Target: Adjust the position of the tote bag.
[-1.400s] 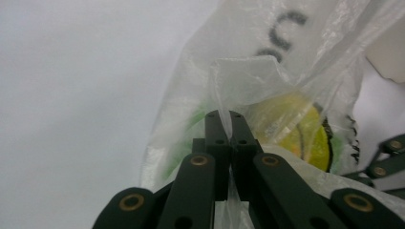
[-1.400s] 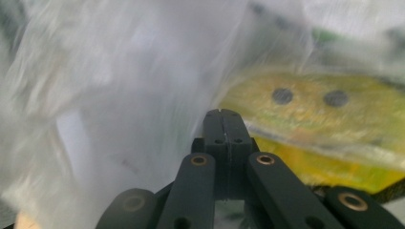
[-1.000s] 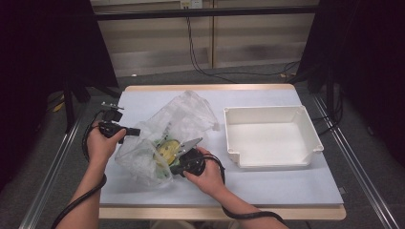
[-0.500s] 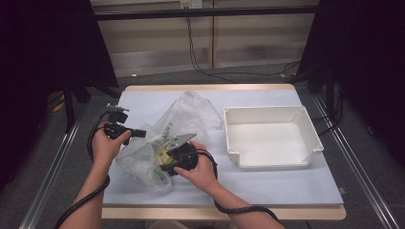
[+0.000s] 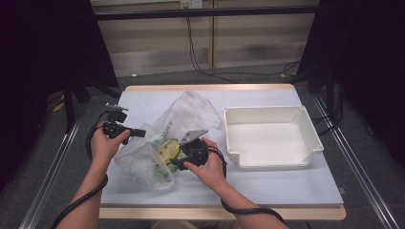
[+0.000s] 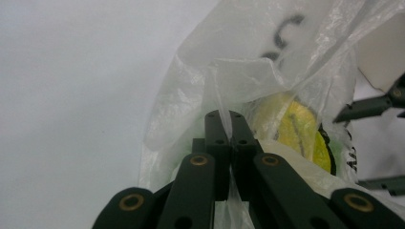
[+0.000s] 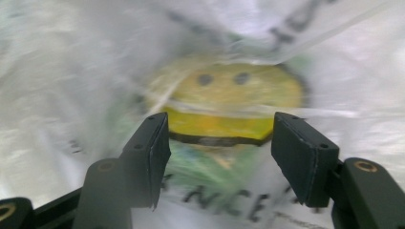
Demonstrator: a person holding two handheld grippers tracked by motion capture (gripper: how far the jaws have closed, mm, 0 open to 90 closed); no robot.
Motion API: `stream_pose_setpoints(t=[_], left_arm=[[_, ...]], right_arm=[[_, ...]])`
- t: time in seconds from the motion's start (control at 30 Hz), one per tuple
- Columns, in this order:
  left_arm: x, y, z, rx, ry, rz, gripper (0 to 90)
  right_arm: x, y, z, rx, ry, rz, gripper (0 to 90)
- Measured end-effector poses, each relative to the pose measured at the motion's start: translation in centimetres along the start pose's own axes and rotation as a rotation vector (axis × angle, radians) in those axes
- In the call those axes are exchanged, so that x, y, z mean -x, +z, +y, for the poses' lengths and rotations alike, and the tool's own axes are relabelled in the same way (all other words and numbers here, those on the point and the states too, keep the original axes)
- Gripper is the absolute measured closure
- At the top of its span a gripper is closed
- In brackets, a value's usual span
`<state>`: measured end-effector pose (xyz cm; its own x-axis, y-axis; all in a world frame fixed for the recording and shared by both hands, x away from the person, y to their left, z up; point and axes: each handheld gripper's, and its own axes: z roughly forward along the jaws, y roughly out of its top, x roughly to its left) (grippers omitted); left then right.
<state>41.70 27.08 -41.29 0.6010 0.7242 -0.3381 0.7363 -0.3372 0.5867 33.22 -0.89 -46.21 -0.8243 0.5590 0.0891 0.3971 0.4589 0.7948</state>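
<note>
A crumpled clear plastic bag (image 5: 191, 112) with a yellow smiley print (image 5: 167, 149) lies on the table's left half. My left gripper (image 5: 142, 133) is at the bag's left edge, shut on a fold of the film (image 6: 230, 129). My right gripper (image 5: 177, 164) reaches into the bag from the right. Its jaws have just been opening and now stand open. The right gripper (image 7: 219, 143) faces the smiley print (image 7: 229, 90), which shows in the gap ahead; the pads (image 7: 157, 148) press on nothing.
A white plastic tray (image 5: 267, 110) stands on the right half of the pale table top (image 5: 267, 186). Cables trail from both grippers over the table's front edge. Dark curtains hang at both sides.
The right hand has shifted a little over the bag, left and then back towards the right and slightly up. The left hand and its grip on the film have stayed put.
</note>
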Motion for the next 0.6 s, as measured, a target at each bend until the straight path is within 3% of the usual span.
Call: stream_pose_setpoints(t=[0.03, 0.1, 0.3, 0.43, 0.53, 0.6], left_arm=[[0.1, 0.0, 0.0, 0.004, -0.001, -0.003, 89.5], [0.2, 0.0, 0.0, 0.006, -0.005, -0.014, 89.5], [1.2, -0.9, 0.9, 0.017, 0.010, -0.020, 89.5], [1.9, -1.2, 1.3, 0.019, 0.022, -0.022, 89.5], [2.1, -0.9, 1.3, 0.020, 0.007, -0.028, 89.5], [2.0, -0.7, 1.4, 0.005, 0.018, -0.031, 89.4]], right_arm=[[0.5, 0.0, 0.1, -0.009, 0.012, -0.023, 43.4], [0.7, 0.3, 0.2, -0.026, 0.000, -0.033, 43.4], [-0.2, 1.3, 0.4, -0.014, -0.036, -0.010, 40.8], [-0.7, 1.9, 1.0, -0.002, -0.103, 0.000, 34.6], [-0.9, 2.4, 1.5, -0.020, -0.135, -0.003, 31.2], [-0.9, 2.8, 1.7, -0.021, -0.154, 0.004, 29.1]])
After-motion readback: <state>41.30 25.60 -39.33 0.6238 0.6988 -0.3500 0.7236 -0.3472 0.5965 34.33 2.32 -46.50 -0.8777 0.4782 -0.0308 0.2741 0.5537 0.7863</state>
